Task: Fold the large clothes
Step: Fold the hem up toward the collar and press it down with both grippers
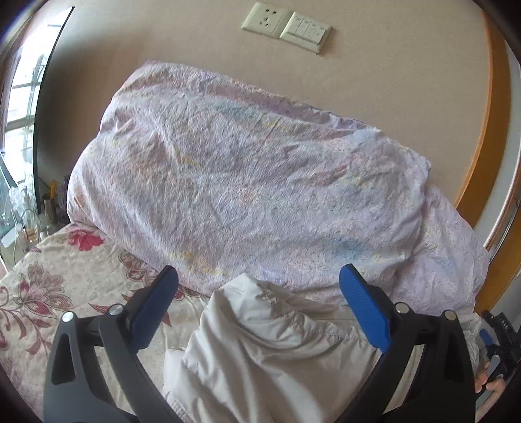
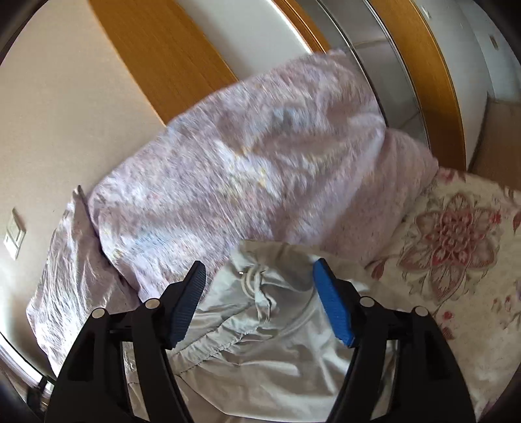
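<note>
A white, crumpled garment (image 1: 267, 351) with an elastic gathered hem lies on the floral bedsheet (image 1: 65, 286), just in front of a big pale-lilac folded quilt (image 1: 247, 182). My left gripper (image 1: 259, 279) is open, its blue pads either side of the garment's far end, just above it. In the right wrist view the same garment (image 2: 260, 351) shows a drawstring, and my right gripper (image 2: 260, 276) is open above it, holding nothing. The right gripper also shows at the left wrist view's right edge (image 1: 495, 351).
The quilt (image 2: 247, 169) is piled against a beige wall (image 1: 390, 81) with a socket and switches (image 1: 286, 24). A wooden door frame (image 2: 169, 55) stands beside it. A cluttered nightstand (image 1: 29, 221) is at the bed's left edge, by a window.
</note>
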`<move>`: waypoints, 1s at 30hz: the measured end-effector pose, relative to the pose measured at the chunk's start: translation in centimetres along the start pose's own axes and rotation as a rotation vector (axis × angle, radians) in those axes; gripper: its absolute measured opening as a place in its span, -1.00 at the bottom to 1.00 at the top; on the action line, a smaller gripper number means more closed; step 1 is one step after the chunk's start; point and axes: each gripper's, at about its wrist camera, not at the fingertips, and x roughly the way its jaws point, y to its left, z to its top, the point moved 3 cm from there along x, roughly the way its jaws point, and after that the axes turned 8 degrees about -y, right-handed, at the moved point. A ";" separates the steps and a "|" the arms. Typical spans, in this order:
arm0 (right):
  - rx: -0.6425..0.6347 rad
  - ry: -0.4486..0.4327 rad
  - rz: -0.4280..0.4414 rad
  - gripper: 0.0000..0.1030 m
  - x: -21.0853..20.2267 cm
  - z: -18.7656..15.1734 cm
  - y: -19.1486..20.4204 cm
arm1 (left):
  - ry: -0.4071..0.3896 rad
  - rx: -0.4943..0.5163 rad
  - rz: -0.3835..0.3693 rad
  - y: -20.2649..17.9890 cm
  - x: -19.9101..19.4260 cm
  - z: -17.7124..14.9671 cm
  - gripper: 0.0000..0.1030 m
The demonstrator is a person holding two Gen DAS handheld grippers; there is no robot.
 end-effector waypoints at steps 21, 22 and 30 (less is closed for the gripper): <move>-0.542 0.295 0.075 0.36 0.9 -11.3 7.8 | 0.157 0.399 0.086 -9.5 0.7 -9.2 0.96; -0.521 0.322 0.060 0.37 1.6 -11.8 7.3 | 0.172 0.390 0.105 -9.3 1.4 -9.4 0.96; -0.480 0.345 0.024 0.47 3.3 -13.6 6.1 | 0.245 0.334 0.136 -7.9 5.1 -10.9 0.97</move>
